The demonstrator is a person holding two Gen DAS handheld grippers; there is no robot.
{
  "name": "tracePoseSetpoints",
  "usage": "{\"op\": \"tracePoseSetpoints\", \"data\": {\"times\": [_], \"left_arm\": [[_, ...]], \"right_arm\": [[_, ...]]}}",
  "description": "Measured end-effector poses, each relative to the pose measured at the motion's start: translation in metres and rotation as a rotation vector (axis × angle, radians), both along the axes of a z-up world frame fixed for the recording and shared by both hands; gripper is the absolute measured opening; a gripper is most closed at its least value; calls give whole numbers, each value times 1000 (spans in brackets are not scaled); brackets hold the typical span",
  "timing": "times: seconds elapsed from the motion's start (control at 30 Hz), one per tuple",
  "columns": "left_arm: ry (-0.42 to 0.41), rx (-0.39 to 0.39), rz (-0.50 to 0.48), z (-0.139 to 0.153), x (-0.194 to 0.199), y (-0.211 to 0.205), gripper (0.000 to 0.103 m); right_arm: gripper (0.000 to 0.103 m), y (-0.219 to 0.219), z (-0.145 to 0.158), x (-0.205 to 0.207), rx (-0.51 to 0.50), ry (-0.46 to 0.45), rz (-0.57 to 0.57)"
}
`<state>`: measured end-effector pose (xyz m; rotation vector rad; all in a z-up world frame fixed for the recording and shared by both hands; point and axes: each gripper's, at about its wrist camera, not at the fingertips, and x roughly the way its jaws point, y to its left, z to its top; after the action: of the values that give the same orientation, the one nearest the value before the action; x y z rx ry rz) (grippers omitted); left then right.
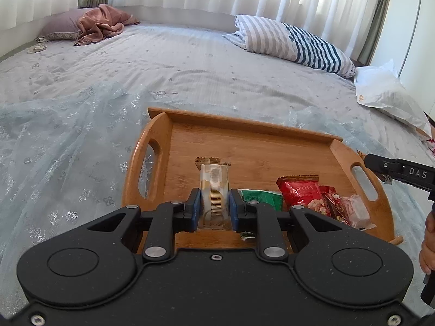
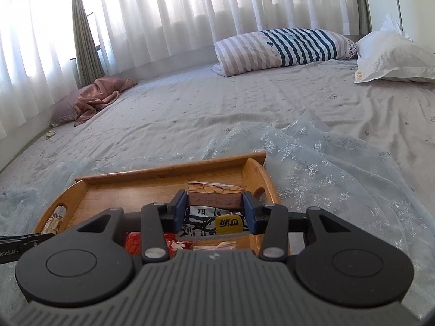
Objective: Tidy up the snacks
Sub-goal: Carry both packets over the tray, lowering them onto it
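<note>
At lower centre of the left wrist view, the left claw (image 1: 214, 206) is clamped on a pale gold-patterned snack packet (image 1: 214, 187), its long axis running straight ahead along the fingers, over the wooden tray (image 1: 244, 125). A green packet (image 1: 261, 198) and red packet (image 1: 301, 193) lie on the tray just right of it. In the right wrist view, the right claw (image 2: 214, 212) is closed on a wider snack pack (image 2: 214, 203), held crosswise above the tray's right end. Both claws are angled downward toward the tray, which rests on the bed (image 1: 190, 68).
</note>
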<state>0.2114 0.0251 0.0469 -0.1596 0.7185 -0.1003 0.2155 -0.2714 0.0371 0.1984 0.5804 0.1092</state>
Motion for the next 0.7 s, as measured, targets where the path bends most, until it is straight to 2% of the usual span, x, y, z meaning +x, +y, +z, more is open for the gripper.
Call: {"op": "tracePoseSetpoints", "data": {"times": [0.17,0.47,0.7], "left_arm": [[13,-5,-5,-7,7,-4,20],[18,-5,-8,-15,15,-9,20],[24,-8,-5,-19,18,-10,21]], "right_arm": [[48,2,-16,21,8,46,6],[48,13,-33,38,-45,69,10],[48,13,-42,44,-49,81,1]]}}
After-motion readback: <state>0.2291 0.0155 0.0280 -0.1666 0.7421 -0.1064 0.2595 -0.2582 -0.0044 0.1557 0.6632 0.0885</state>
